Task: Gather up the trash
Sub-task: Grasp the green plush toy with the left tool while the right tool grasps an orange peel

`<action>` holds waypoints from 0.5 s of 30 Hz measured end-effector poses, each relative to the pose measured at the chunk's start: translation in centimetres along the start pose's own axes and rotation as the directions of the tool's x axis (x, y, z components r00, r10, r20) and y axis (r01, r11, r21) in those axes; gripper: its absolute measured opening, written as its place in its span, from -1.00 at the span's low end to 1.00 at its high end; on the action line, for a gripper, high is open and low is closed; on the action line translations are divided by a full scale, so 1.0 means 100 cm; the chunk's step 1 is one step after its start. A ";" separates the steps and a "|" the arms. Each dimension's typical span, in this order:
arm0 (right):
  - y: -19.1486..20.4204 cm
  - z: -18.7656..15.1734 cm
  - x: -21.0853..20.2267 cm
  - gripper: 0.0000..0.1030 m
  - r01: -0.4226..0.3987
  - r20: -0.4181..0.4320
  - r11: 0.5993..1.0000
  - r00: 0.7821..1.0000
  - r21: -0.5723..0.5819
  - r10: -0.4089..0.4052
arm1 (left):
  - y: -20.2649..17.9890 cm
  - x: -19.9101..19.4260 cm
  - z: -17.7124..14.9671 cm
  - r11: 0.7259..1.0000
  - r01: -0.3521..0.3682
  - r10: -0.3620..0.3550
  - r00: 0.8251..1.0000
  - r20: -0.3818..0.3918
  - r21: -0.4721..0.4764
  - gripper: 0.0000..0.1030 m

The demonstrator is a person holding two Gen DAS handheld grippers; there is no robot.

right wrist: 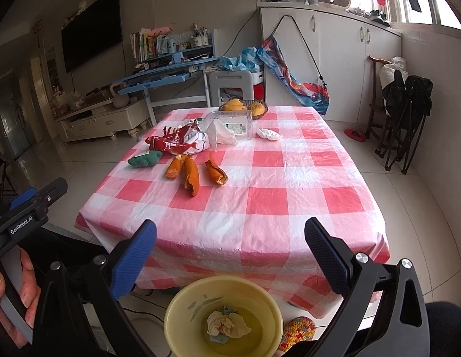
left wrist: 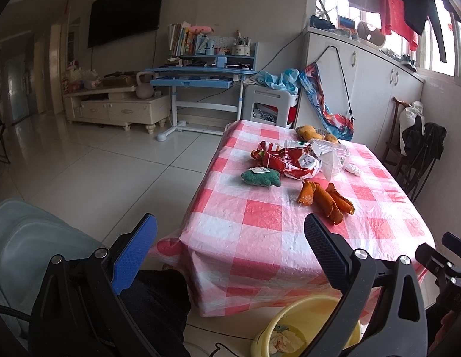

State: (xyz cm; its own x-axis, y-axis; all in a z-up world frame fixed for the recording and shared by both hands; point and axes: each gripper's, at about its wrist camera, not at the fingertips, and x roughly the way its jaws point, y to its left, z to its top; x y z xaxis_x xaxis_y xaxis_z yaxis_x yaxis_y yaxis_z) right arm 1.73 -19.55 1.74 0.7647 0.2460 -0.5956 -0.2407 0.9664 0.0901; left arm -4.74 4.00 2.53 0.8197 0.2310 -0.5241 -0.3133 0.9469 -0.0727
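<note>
A yellow bin [right wrist: 223,315] stands on the floor just before the tabletop [right wrist: 260,202], holding crumpled tissue [right wrist: 226,322]. Both the left gripper [left wrist: 230,250] and the right gripper [right wrist: 230,253] hang spread wide and empty near the tabletop's front edge. On the red-and-white checked cloth lie orange peels [right wrist: 194,172], a torn red wrapper [right wrist: 178,142], a green sponge [right wrist: 144,158], white tissues [right wrist: 223,133], a clear plastic bottle [right wrist: 233,123] and a basket of fruit [right wrist: 245,107]. Behind stand a blue desk [right wrist: 165,74], a wall television [right wrist: 92,34] and white cabinets [right wrist: 343,47].
</note>
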 end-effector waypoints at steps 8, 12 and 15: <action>0.003 0.042 0.043 0.84 -0.079 -0.075 0.990 0.995 -0.118 0.070 | 0.006 0.009 0.002 0.999 0.012 -0.014 0.999 -0.029 -0.047 0.86; 0.005 0.052 0.079 0.50 -0.108 -0.164 0.982 0.983 -0.154 0.082 | 0.000 0.014 0.006 0.999 0.023 -0.025 0.999 -0.044 -0.036 0.86; 0.009 0.057 0.101 0.43 -0.113 -0.206 0.976 0.976 -0.185 0.074 | -0.002 0.020 0.010 0.999 0.026 -0.027 0.998 -0.059 -0.028 0.86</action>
State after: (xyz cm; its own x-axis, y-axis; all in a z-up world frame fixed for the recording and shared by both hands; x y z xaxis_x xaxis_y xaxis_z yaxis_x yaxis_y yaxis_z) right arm 12.61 -15.78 0.33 0.6049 0.2961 -0.7392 -0.4319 0.9019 0.0079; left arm -2.50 4.50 2.36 0.7981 0.1912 -0.5714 -0.3053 0.9459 -0.1099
